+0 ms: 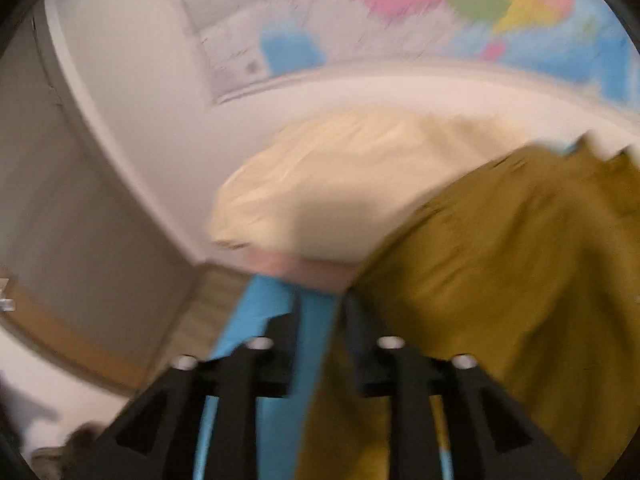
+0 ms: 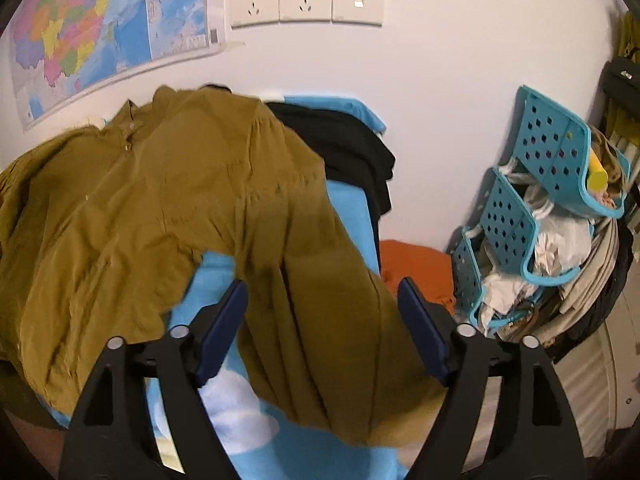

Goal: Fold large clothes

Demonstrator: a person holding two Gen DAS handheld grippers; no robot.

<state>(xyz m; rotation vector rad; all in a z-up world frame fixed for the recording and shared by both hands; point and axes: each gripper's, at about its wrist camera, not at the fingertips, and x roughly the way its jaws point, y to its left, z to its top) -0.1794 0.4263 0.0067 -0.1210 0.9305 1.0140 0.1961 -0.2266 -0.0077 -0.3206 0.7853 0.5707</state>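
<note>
A large mustard-brown shirt (image 2: 160, 208) lies spread on a blue blanket (image 2: 344, 216), collar toward the wall, one sleeve trailing toward me. My right gripper (image 2: 322, 308) is open, its blue-padded fingers (image 2: 224, 328) either side of that sleeve just above it. In the blurred left wrist view the same shirt (image 1: 512, 264) fills the right side. My left gripper (image 1: 320, 308) has its jaws close together at the shirt's edge; whether cloth is pinched between them is unclear.
A cream pillow (image 1: 320, 196) lies at the bed's head. A black garment (image 2: 344, 140) and an orange cloth (image 2: 416, 268) lie beyond the shirt. Teal perforated baskets (image 2: 532, 216) with clutter stand on the right. A wall map (image 2: 80, 32) and sockets (image 2: 306, 0) are behind.
</note>
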